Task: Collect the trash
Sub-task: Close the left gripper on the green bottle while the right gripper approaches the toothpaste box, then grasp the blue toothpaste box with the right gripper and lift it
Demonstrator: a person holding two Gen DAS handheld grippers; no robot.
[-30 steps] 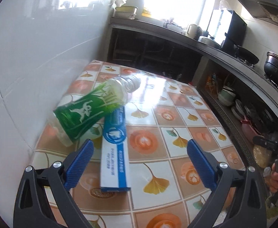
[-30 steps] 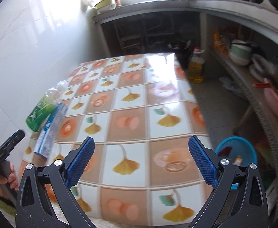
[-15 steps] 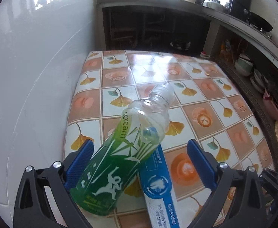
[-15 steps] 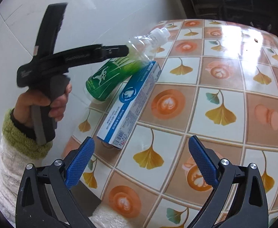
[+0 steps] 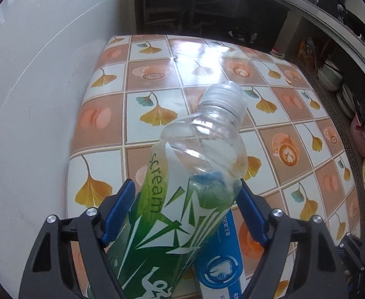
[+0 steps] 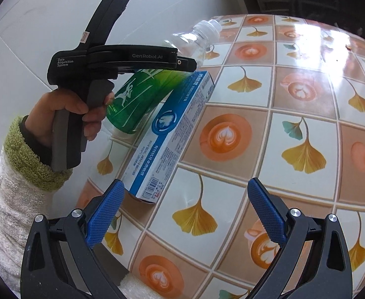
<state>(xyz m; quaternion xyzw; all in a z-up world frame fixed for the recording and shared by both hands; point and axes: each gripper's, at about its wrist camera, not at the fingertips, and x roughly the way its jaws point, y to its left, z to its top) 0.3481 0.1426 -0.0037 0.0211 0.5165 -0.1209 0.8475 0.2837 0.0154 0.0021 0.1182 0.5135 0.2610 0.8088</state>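
Green-labelled clear plastic bottle [image 5: 182,199] lies tilted on the long blue-and-white carton [image 6: 167,134], between the left gripper [image 5: 182,214] jaws, which have just been closing; whether the pads already press it, I cannot tell. Best squeeze mid-body, squarely. Label reads "scream". Right gripper [image 6: 182,209] hangs open, empty, beside the carton.

Each black tool [image 6: 186,208] carries blue textured pads [image 6: 105,215] and silver screws; a white fleece sleeve [image 6: 10,199] has a green cuff.
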